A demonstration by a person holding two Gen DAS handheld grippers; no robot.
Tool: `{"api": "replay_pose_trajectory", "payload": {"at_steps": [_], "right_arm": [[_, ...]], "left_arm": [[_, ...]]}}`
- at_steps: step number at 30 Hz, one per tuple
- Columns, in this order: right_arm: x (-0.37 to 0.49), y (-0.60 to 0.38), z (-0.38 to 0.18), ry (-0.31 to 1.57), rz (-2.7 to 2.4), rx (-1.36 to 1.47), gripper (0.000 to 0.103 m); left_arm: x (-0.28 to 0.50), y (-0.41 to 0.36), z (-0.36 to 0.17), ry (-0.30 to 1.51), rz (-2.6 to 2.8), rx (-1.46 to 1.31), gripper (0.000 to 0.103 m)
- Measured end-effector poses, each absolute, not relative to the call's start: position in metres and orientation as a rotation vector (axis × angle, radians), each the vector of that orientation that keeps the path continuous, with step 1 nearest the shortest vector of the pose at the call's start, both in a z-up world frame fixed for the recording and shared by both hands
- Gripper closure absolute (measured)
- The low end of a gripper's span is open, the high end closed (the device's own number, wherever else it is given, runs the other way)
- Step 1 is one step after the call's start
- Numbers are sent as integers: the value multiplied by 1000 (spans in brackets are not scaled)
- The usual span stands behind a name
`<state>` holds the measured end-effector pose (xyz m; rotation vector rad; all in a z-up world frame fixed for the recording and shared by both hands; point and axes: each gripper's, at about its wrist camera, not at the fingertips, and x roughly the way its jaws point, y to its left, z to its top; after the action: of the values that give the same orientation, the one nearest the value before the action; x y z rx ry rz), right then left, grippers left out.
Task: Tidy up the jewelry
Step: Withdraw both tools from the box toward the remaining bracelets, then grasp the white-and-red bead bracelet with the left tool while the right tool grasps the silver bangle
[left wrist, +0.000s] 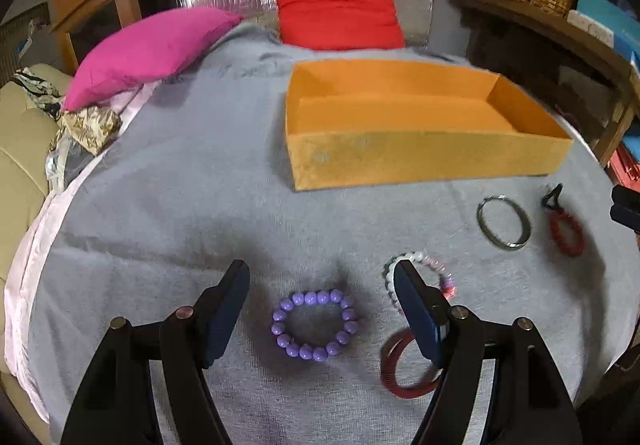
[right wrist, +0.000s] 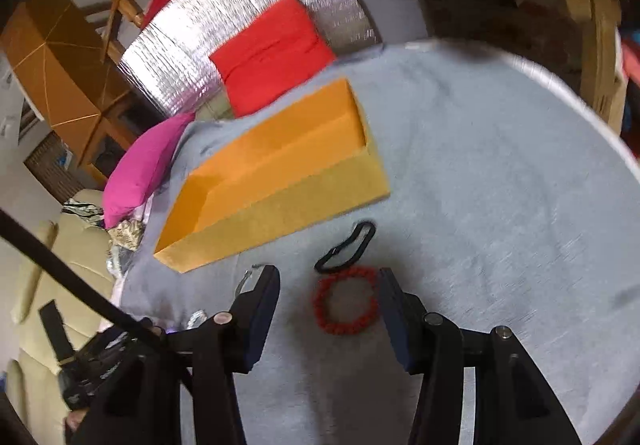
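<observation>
Two views, left wrist first: both hands look set to pick up a bracelet each.
Left gripper (left wrist: 322, 273): jaws wide apart, nothing held; they straddle the purple round-bead bracelet (left wrist: 314, 325) in the lower centre of the frame, pads clear of it.
Doing this step well, I'd say: come down with one pad inside the ring and one outside, or pinch across one side of the beads; squeezing the whole loop could make it roll away.
Hazard: the right pad sits over the white pearl-like bead bracelet (left wrist: 416, 269) and the dark red ribbed bangle (left wrist: 404, 365), so it could catch them.
Count, left view: six pieces on the grey knitted blanket (left wrist: 180, 205), counting the silver metal bangle (left wrist: 504, 223), the red coral-bead bracelet (left wrist: 566, 231) and the small black loop (left wrist: 552, 197) at the right edge.
Orange open cardboard box (left wrist: 420, 161): one, upper centre, empty as far as I can see.
Right gripper (right wrist: 328, 275): jaws partly open, holding nothing; the red coral-bead bracelet (right wrist: 346, 299) lies between the pads without touching them.
Black loop (right wrist: 348, 247): just above the red bracelet, touching or nearly so; keep the pads low and off it.
Count, right view: one red bracelet, one black loop, a sliver of the silver bangle (right wrist: 248, 279) behind the left pad, one orange box (right wrist: 276, 181) at centre left.
Cushions: two, one magenta (left wrist: 152, 49), one red (left wrist: 340, 9).
</observation>
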<state>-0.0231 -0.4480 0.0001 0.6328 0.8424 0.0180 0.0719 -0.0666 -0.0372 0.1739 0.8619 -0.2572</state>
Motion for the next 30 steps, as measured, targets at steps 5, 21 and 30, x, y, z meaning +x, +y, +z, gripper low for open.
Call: {"api": "replay_pose_trajectory", "payload": {"at_steps": [5,21,30], "right_arm": [[-2,-415,-9,888,138,641,49],[25,-374,-25,957,149,578,49],[30,-375,-28,973,152,572,49]], "left_arm": [[72,-73,-40,862,-280,206,28],[67,-101,-59,953,-449,179,28],[75,-111,-73,991,-441,153,28]]}}
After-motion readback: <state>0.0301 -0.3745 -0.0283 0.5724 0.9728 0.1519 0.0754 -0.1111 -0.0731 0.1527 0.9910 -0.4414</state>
